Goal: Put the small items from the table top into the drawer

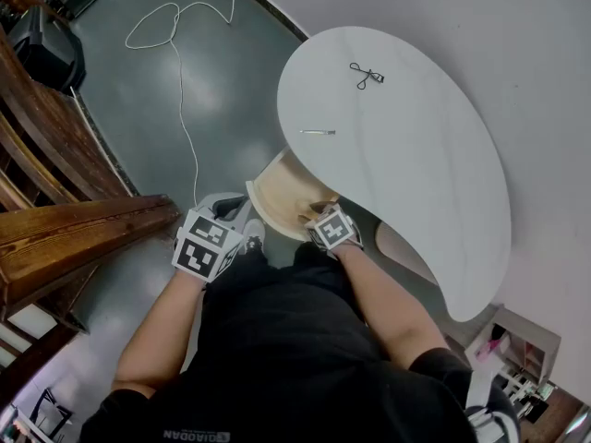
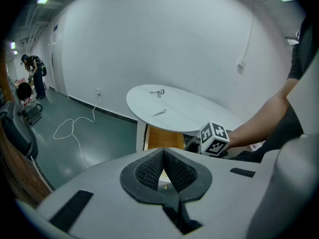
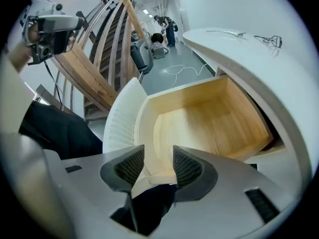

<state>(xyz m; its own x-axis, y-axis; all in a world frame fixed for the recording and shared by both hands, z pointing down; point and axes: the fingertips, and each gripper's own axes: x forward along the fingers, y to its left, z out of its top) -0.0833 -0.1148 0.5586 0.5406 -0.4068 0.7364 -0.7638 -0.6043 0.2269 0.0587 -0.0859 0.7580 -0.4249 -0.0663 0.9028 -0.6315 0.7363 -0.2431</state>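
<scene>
Two small items on the table point(image 1: 416, 164): a black looped tool point(image 1: 367, 75) near the far edge and a thin metal piece point(image 1: 317, 132) nearer the drawer, well apart from each other. Both lie on the top.

One drawer point(image 3: 209, 123), pulled out from under the table's near end, pale wood inside with nothing visible in it.

Two grippers. Left gripper point(image 2: 163, 156): pads pressed together, nothing held, hanging left of the drawer. Right gripper point(image 3: 152, 166): jaws wide apart, straddling the drawer's curved front rim; pads not pressing on it.

Around: a white cable point(image 1: 175, 53) looped on the floor, a wooden staircase point(image 1: 74, 229) at left.

White kidney-shaped top, dark green-grey floor point(image 1: 222, 100), plain white wall point(image 1: 517, 44).
</scene>
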